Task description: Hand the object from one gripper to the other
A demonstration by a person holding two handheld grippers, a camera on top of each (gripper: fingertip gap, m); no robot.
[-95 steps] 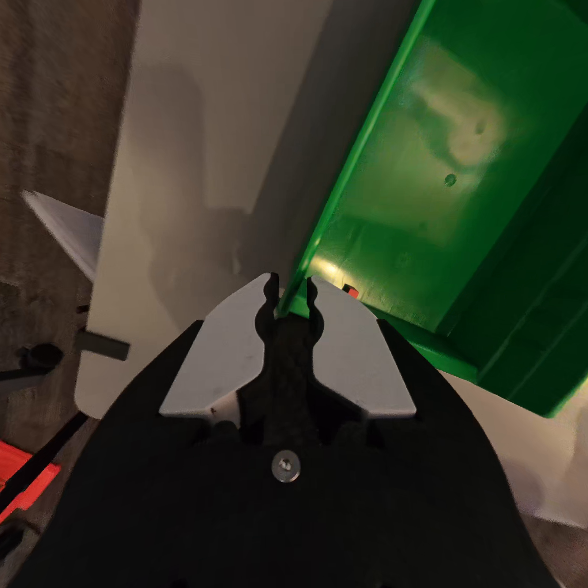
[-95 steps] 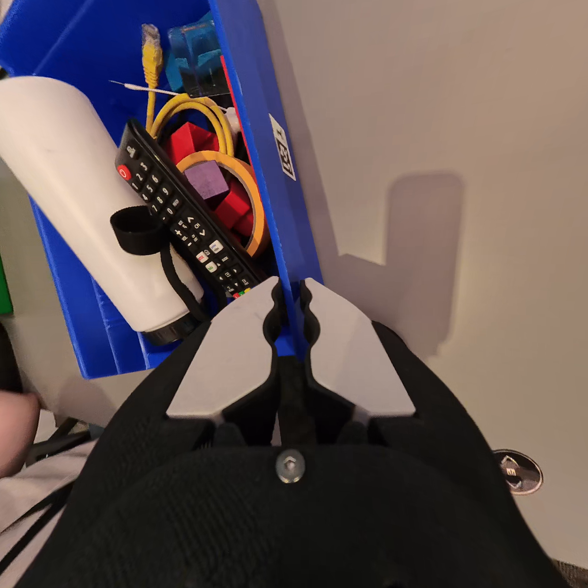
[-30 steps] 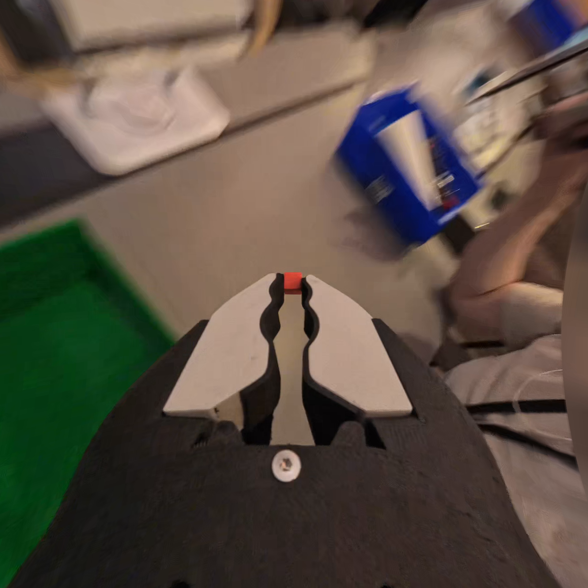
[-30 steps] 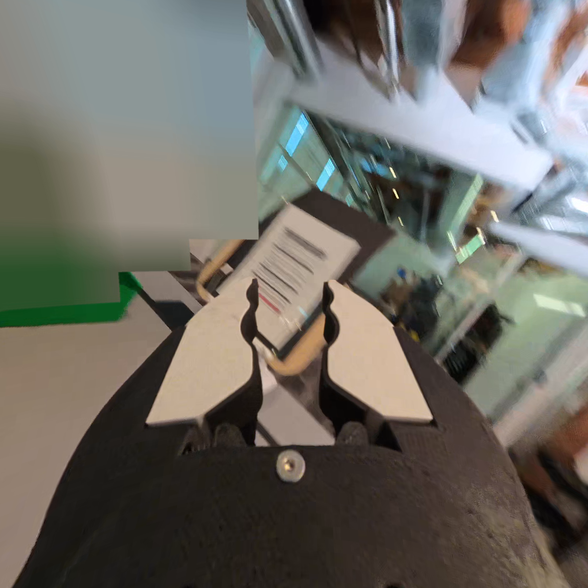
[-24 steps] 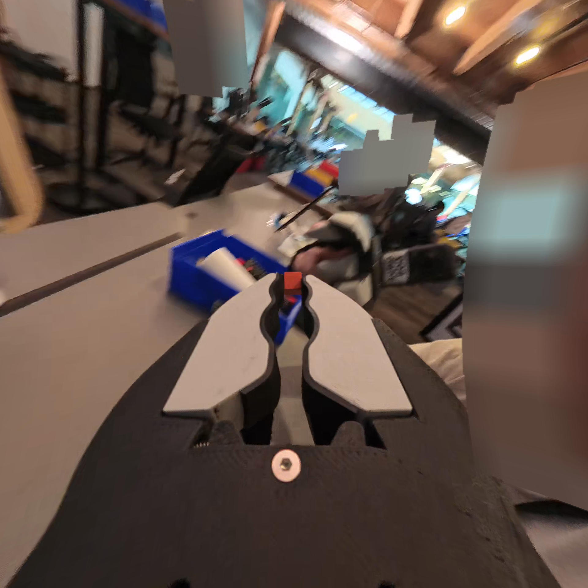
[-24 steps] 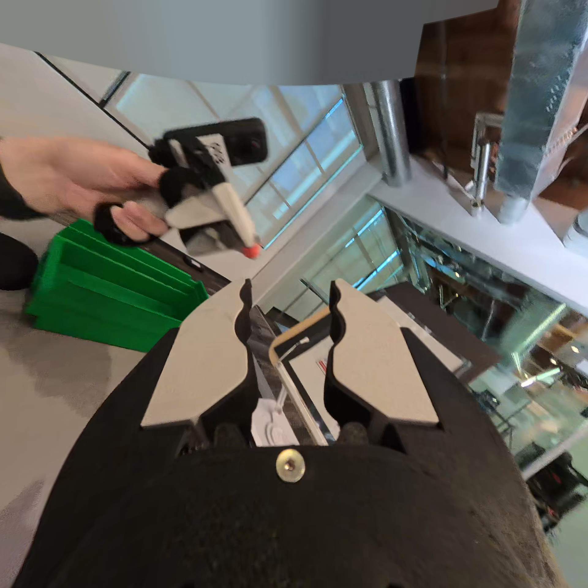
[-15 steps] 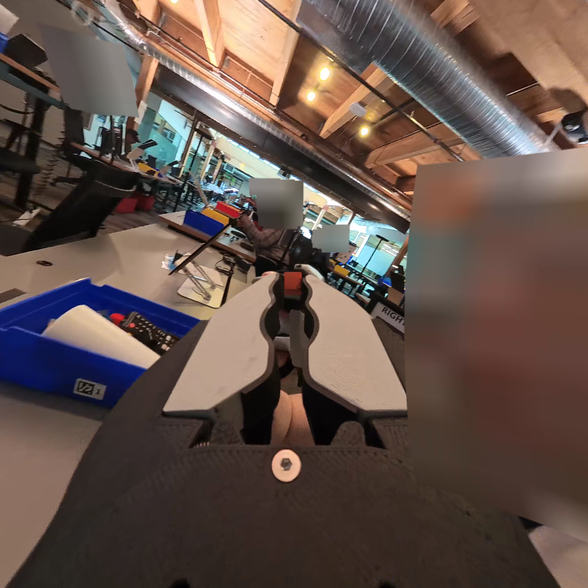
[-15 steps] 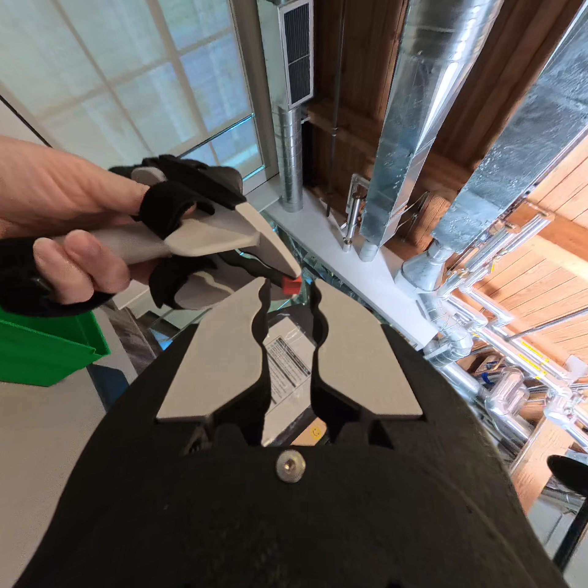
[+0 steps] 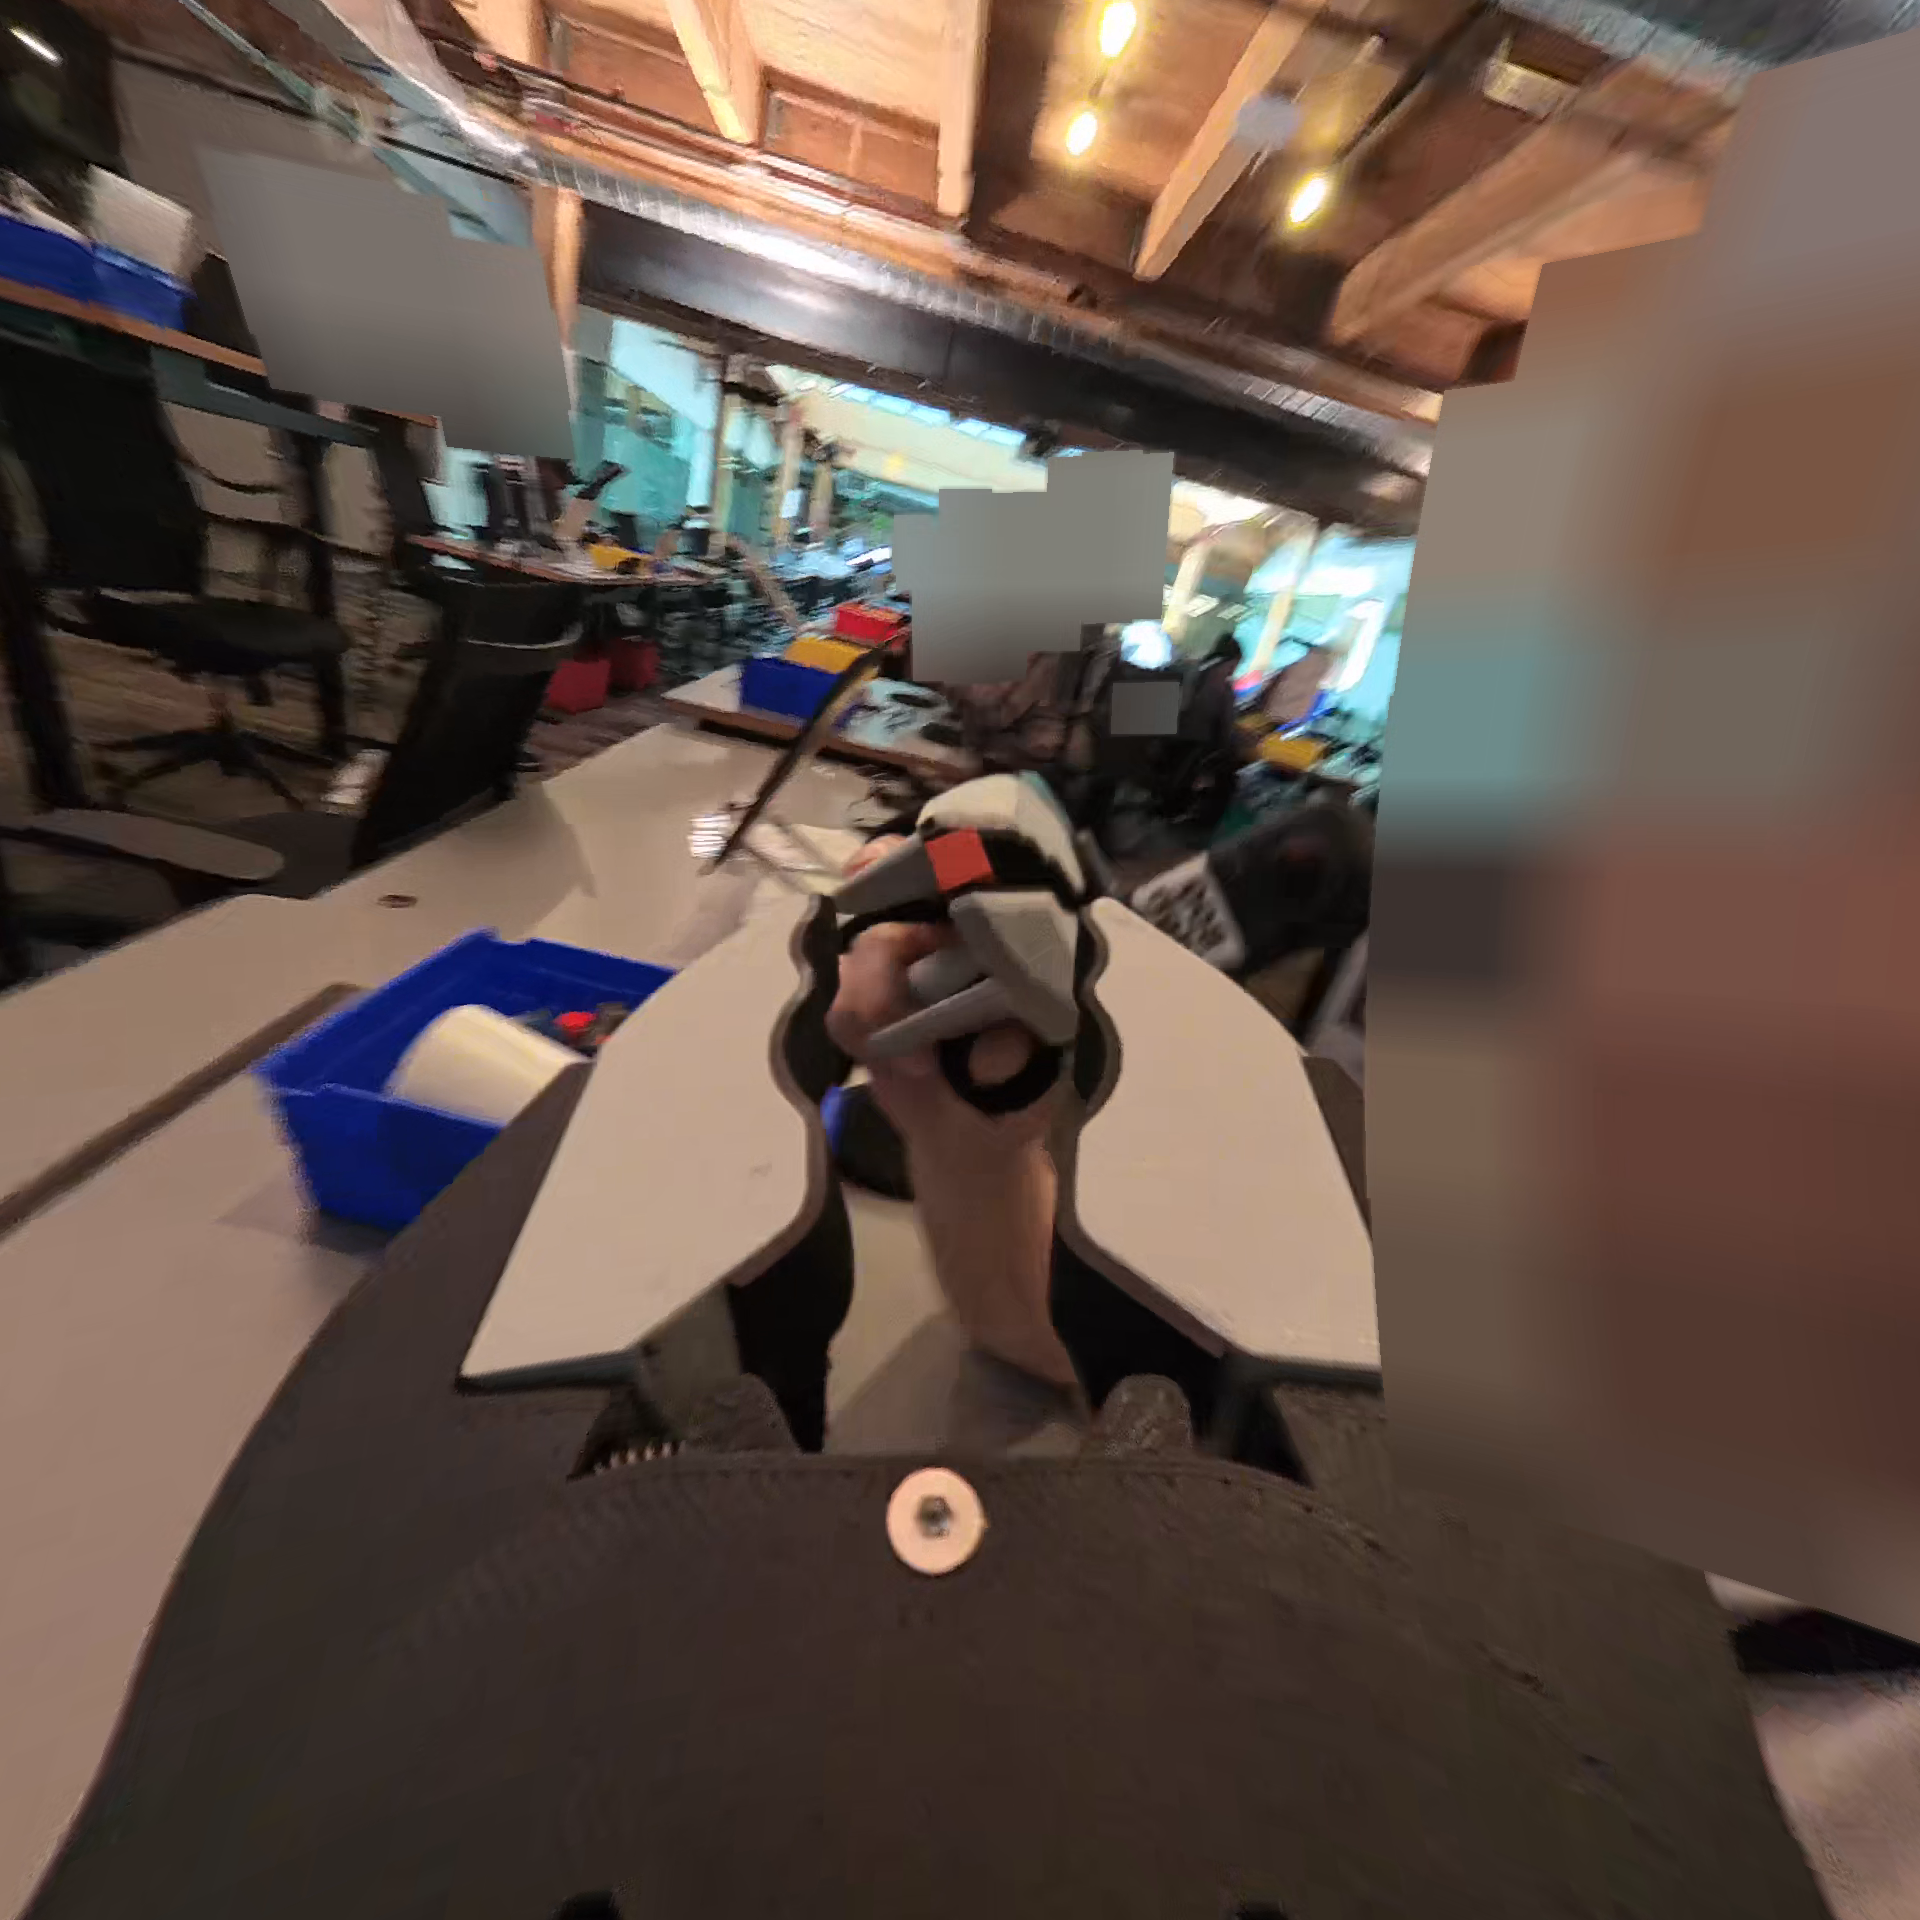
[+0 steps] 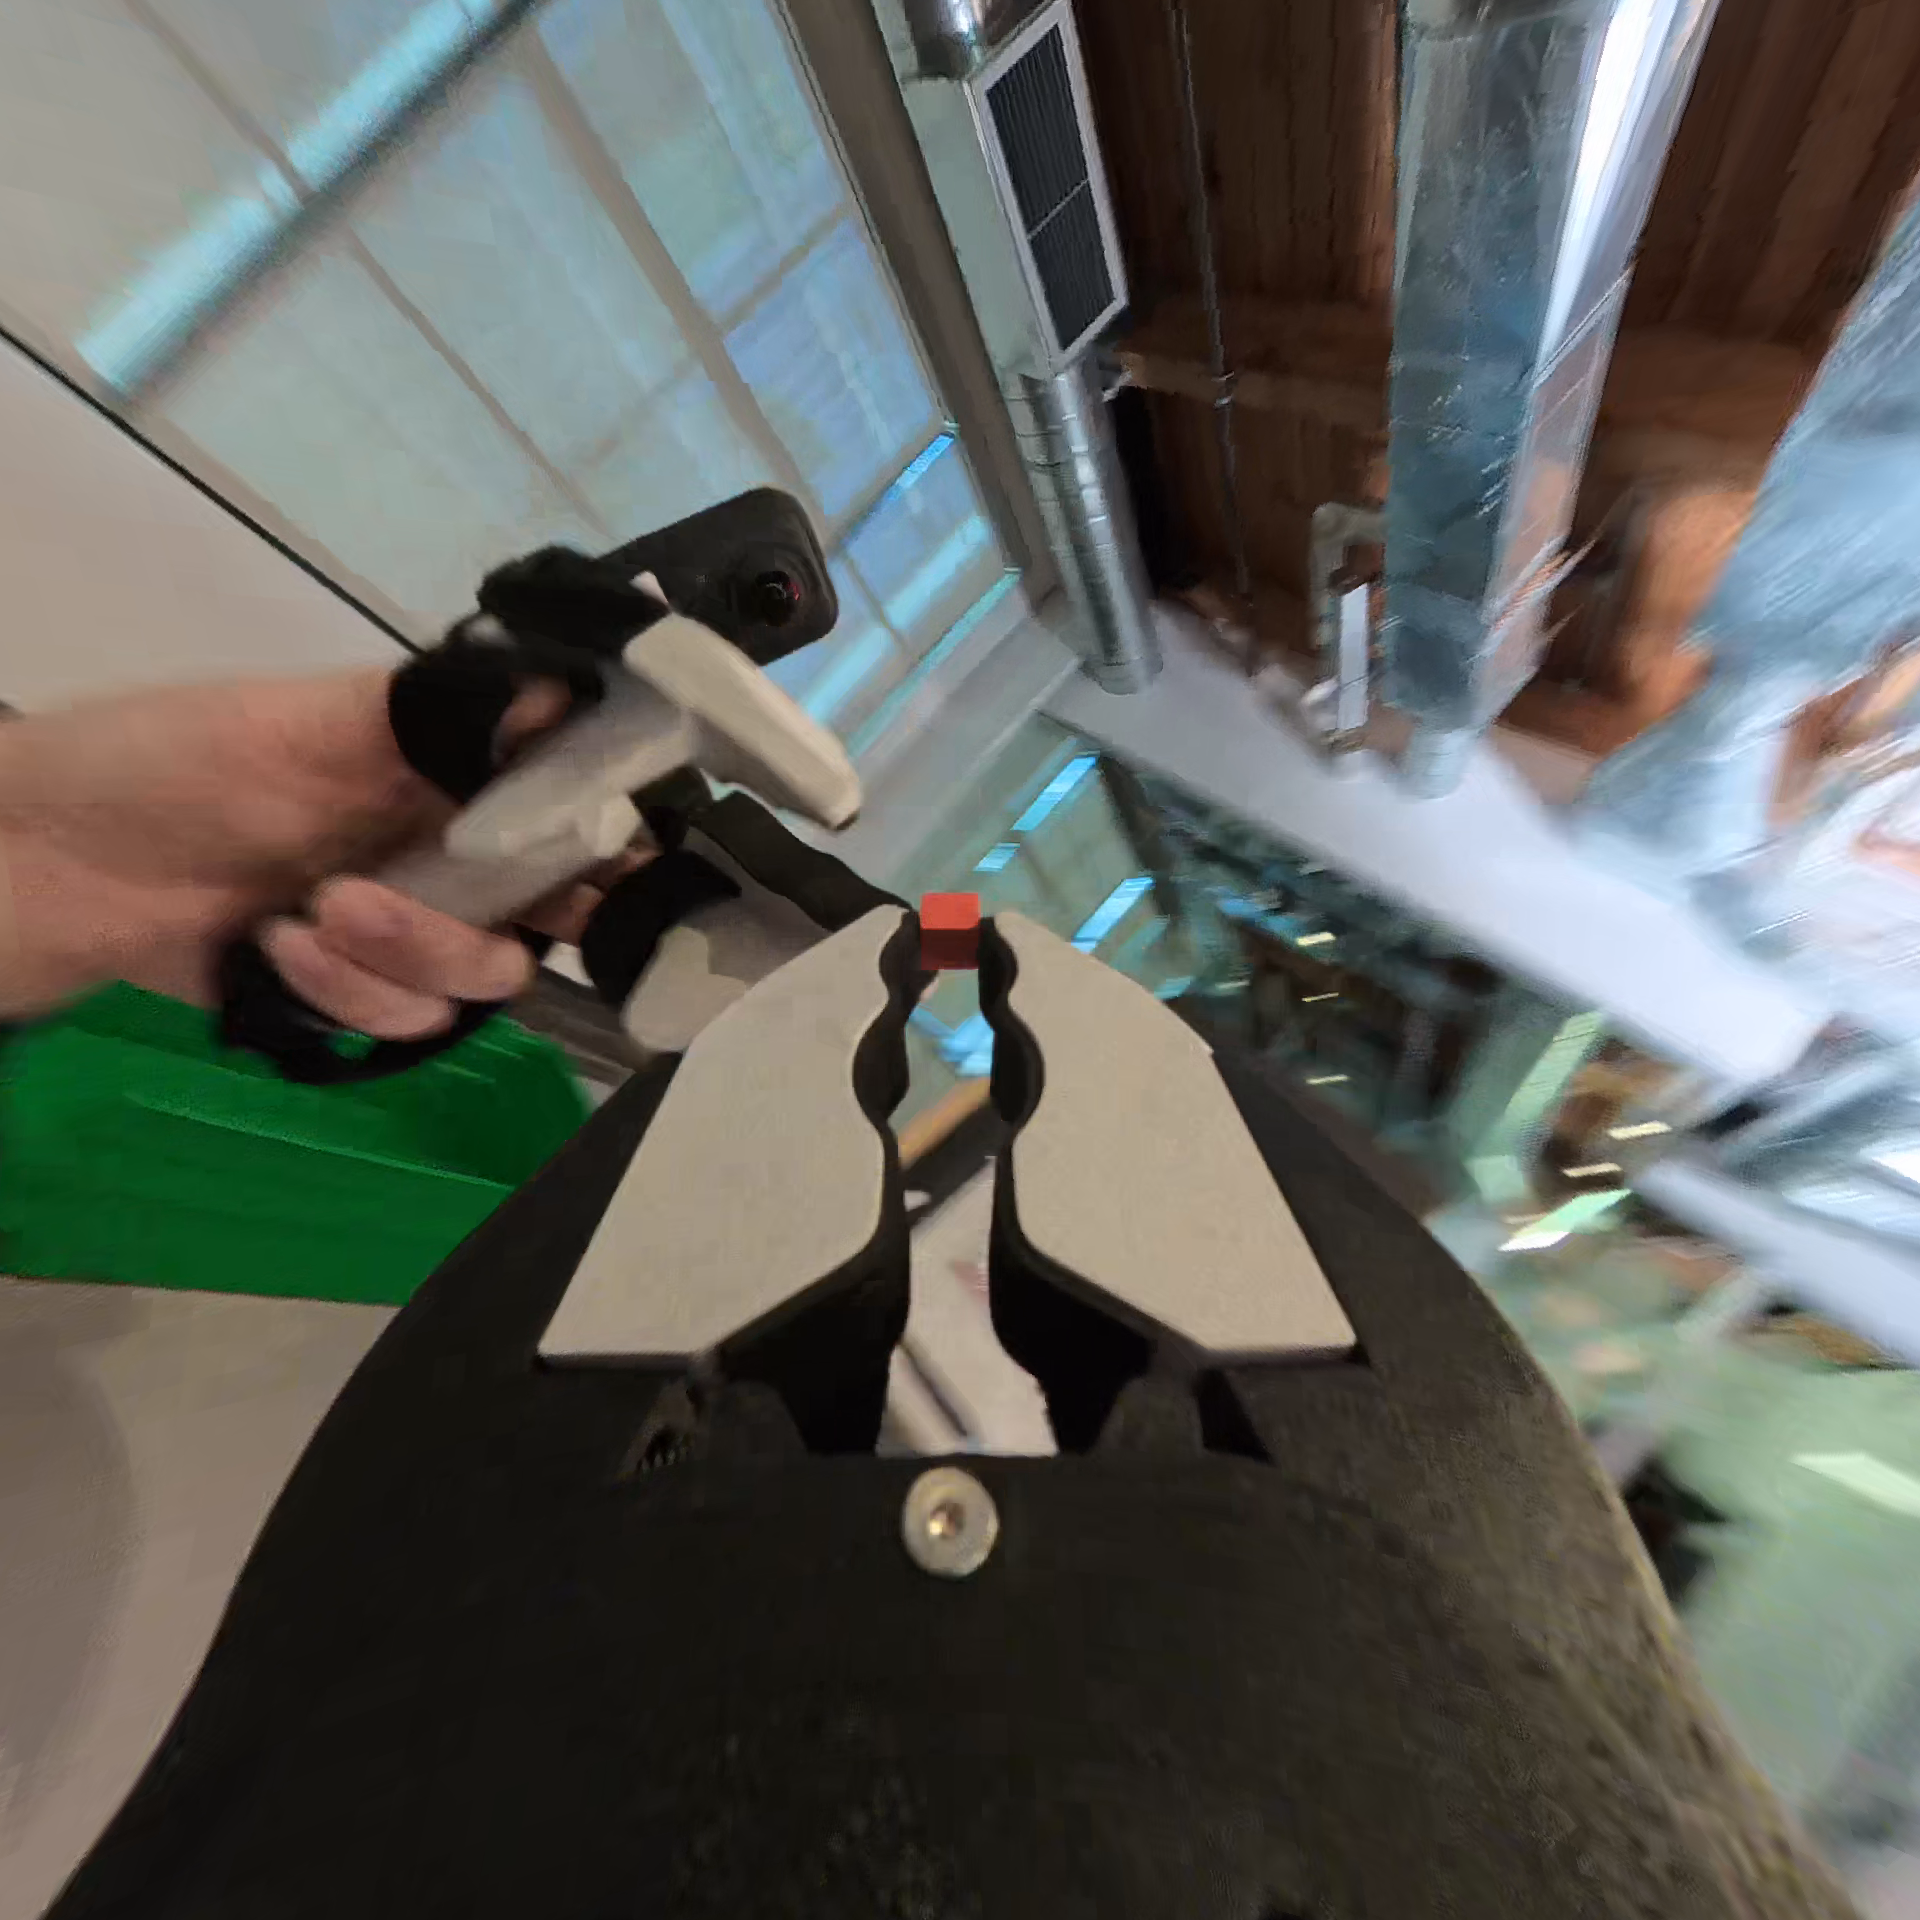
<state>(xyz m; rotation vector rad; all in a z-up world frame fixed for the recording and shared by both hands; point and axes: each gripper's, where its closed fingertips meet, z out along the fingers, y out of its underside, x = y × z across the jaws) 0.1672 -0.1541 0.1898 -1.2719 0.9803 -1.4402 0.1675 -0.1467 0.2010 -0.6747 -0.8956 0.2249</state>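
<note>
Saw a blue plastic bin (image 9: 353, 1143) low and well to the left of the small red cube (image 9: 956, 860). Found the left gripper (image 9: 951, 920) spread wide and holding nothing, grey fingers (image 9: 686, 1143) parted either side of a gap, with the cube straight ahead just beyond the fingertips. Noted a green plastic bin (image 10: 260, 1174) down-left of the cube in the right wrist view, then the person's left hand (image 10: 156, 831) wrapped round the left gripper's handle. Found the right gripper (image 10: 951, 935) closed narrow, pinching the cube at the very fingertips, most of the cube standing proud. Could not tell whether the left gripper's lower, dark finger touched the cube or merely sat just beside it on the left.

Judged the transfer itself done: cube in the right gripper, left gripper let go. Too cubic to give any long axis. Reckoned the next move turned on the left gripper backing straight off to the left of the cube, away from the pinch, without brushing it. Rated a shallow tip grip as easy to knock loose.
</note>
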